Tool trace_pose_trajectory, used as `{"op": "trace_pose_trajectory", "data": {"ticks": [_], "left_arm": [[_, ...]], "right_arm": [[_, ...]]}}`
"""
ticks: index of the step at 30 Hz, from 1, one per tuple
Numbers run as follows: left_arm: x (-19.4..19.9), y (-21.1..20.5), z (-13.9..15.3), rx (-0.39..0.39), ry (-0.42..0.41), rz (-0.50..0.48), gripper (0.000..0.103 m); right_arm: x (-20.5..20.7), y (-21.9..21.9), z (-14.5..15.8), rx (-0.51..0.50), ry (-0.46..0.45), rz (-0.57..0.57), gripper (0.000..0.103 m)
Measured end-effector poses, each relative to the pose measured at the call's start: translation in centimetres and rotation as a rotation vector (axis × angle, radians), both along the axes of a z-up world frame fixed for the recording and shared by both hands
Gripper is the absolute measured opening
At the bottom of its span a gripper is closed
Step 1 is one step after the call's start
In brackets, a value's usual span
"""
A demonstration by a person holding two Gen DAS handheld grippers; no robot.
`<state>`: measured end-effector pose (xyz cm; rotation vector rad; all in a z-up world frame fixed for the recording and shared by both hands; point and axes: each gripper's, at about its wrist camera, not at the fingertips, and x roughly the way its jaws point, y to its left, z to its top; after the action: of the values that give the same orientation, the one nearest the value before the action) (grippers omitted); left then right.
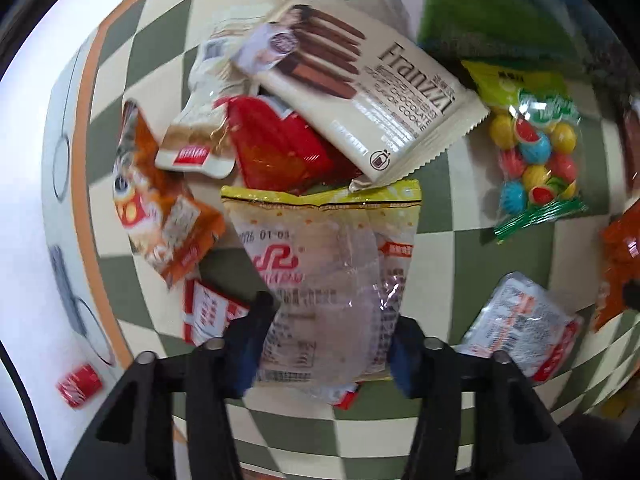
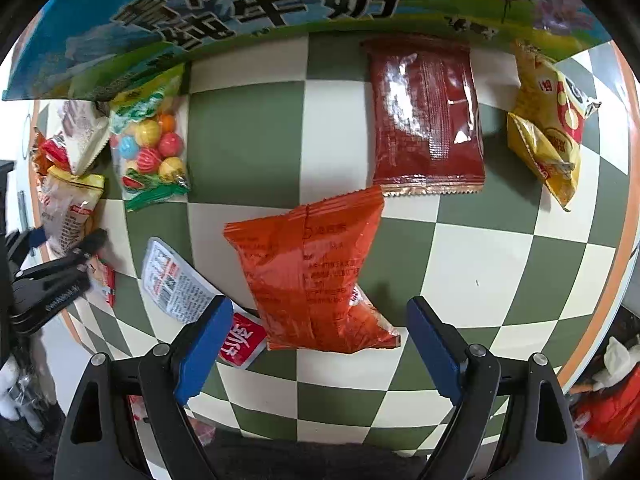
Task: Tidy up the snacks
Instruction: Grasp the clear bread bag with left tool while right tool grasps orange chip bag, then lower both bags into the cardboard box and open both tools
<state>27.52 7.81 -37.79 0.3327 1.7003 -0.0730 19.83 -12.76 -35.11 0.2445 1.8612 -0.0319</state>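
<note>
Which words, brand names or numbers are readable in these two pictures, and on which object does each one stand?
"Franzzi", "CHOCOLATE", "COOKIE": cream cookie pack.
"01 03", a partial date seen upside down: clear pastry bag.
"牛奶", large black characters: blue milk carton.
Orange bag, white sachet, candy bag: print too small or blurred.

Under my left gripper (image 1: 326,336) a clear bread packet (image 1: 332,264) sits between the fingers, cookie pack (image 1: 372,92) overlapping the heap behind it, candy bag (image 1: 532,160) off right. My right gripper (image 2: 320,344) straddles a crinkled snack bag (image 2: 316,272); a flat sachet (image 2: 428,116) lies behind it, against the milk carton (image 2: 280,4).
</note>
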Motion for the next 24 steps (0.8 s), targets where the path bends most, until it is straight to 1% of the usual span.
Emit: {"op": "trace_pose_trajectory", "data": {"ticks": [3,6,7,8,9,12,15,18,19,21,24], "left_arm": [[-0.7,1.5,0.4,-0.043,-0.009,0.099,0.042],[-1.4,2.6,0.5,-0.077,-0.008,0.183,0.040],[-1.8,2.9,0.4,-0.088,-0.004,0.210,0.040],[-2.0,3.1,0.3,-0.096,0.000,0.229,0.039],[-2.4,3.3,0.3,-0.097,0.000,0.243,0.039],[-3.9,3.9,-0.1,-0.104,-0.010,0.259,0.038],[-5.3,3.6,0.4,-0.134,-0.014,0.295,0.036],[-5.9,3.9,1.7,-0.166,-0.025,0.325,0.036],[-6.3,3.9,2.3,-0.183,-0.034,0.327,0.036],[-6.4,3.9,3.8,-0.192,-0.054,0.326,0.035],[-7.4,3.2,6.2,-0.239,-0.080,0.328,0.035]], "right_arm": [[-0.1,0.3,-0.1,0.007,0.002,-0.007,0.090],[0.4,0.4,-1.4,0.001,-0.002,-0.021,0.089],[0.3,0.5,-1.6,-0.009,-0.009,-0.024,0.079],[0.3,0.4,-1.6,-0.019,-0.018,-0.028,0.073],[0.2,0.3,-1.6,-0.001,-0.028,-0.042,0.062],[-0.2,0.2,-1.2,0.004,-0.052,-0.063,0.054],[-0.8,0.2,-0.1,0.014,-0.068,-0.067,0.052],[-1.3,0.8,0.8,0.036,-0.088,-0.075,0.052],[-1.3,0.9,1.5,0.045,-0.094,-0.077,0.052],[-1.4,0.9,2.6,0.071,-0.108,-0.079,0.052],[-1.7,1.0,3.9,0.103,-0.128,-0.075,0.052]]}}
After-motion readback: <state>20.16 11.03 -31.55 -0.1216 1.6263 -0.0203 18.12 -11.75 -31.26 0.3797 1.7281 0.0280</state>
